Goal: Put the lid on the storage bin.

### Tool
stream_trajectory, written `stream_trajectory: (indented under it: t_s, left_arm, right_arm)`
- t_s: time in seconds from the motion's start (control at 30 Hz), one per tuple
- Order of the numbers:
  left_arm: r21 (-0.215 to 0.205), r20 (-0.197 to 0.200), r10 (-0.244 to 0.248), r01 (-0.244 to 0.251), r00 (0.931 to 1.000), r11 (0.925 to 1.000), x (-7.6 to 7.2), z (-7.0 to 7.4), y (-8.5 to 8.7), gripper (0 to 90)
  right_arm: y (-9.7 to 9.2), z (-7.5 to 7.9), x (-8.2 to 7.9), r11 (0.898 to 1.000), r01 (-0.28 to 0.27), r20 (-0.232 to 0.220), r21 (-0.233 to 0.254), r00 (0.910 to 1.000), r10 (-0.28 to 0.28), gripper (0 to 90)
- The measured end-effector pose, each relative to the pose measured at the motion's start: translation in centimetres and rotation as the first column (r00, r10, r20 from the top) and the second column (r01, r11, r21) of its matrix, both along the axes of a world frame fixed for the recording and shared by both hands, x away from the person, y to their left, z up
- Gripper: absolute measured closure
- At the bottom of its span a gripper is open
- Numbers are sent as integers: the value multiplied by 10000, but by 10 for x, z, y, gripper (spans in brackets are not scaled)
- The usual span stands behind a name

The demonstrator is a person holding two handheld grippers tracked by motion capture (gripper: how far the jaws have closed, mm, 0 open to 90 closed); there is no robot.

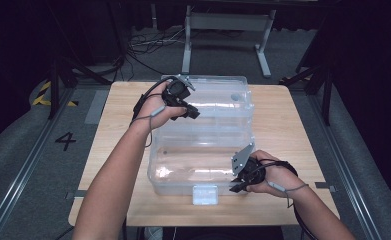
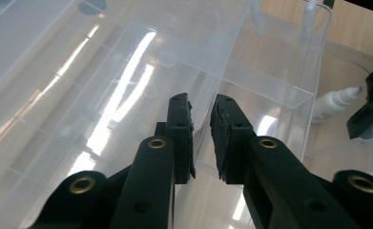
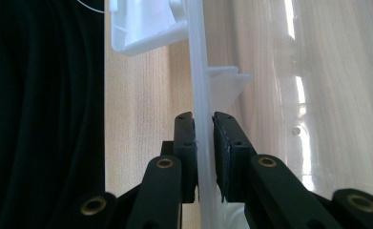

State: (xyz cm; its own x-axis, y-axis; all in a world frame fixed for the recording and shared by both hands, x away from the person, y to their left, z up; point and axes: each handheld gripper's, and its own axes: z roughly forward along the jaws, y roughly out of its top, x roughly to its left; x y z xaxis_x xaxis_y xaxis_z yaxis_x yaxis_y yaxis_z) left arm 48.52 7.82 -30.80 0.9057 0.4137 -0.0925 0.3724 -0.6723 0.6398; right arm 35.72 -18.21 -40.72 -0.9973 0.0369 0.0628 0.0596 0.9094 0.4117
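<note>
The clear plastic storage box (image 1: 183, 167) sits at the centre of the high view on the wooden table (image 1: 283, 120), its open lid (image 1: 218, 97) lying behind it toward the upper centre. The long axis of box and lid runs left to right across the frame; the white latch (image 1: 204, 194) faces the bottom edge.

The right gripper (image 1: 239, 181), at the lower right of the box, has its jaws closed narrowly on the box's front wall (image 3: 199, 143), one pad on each side. The left gripper (image 1: 185, 111), at the upper left, has its jaws narrow around a thin clear edge (image 2: 204, 129) of the inner tray or lid; which of the two cannot be told, nor whether the pads press on it.

The step in hand appears to be steadying the box while moving that clear part. Keep the right grip fixed as the anchor. Seat the left pads squarely before pulling, then move along the hinge arc without twisting. A small white bottle (image 2: 334, 101) lies inside; avoid trapping it.
</note>
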Motion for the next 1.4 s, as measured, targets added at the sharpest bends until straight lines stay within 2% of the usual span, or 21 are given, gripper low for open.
stream_trajectory:
  t_s: [0.2, 0.5, 0.67, 0.83, 1.0, 1.17, 1.27, 1.3, 1.4]
  left_arm:
    - [207, 64, -106, 105, 9999, 9997, -3, 3, -1, 808]
    - [216, 74, -205, 203, 9998, 9996, -10, 6, -1, 812]
    - [274, 71, -371, 369, 9993, 9989, -17, 9, -1, 816]
    - [294, 55, -492, 491, 9988, 9984, -25, 12, 0, 818]
    - [279, -28, -466, 466, 9989, 9985, -31, 13, 0, 819]
    - [280, -127, -588, 591, 9982, 9979, -36, 14, 0, 821]
    - [315, -81, -674, 676, 9977, 9972, -40, 14, 0, 822]
    - [346, -104, -696, 699, 9975, 9969, -41, 15, 0, 823]
    - [421, -78, -816, 819, 9966, 9958, -45, 15, 0, 825]
  right_arm:
    - [0, 0, 0, 10000, -26, 19, -30, 10000, 26, 806]
    - [0, 0, 0, 10000, -44, 63, -23, 10000, 44, 807]
    - [1, 1, -1, 9999, -84, 252, -56, 9996, 86, 810]
    - [0, 1, -2, 10000, 16, 197, -50, 9998, -15, 810]
    - [0, 3, -3, 9999, -33, 357, -131, 9994, 38, 815]
    - [-1, 4, -5, 9997, 173, 312, -169, 9994, -167, 815]
    - [-1, 4, -4, 9999, 59, 311, -126, 9995, -55, 815]
    - [-1, 4, -4, 10000, -23, 432, -81, 9991, 27, 814]
    - [-1, 4, -5, 10000, 62, 419, -77, 9991, -59, 814]
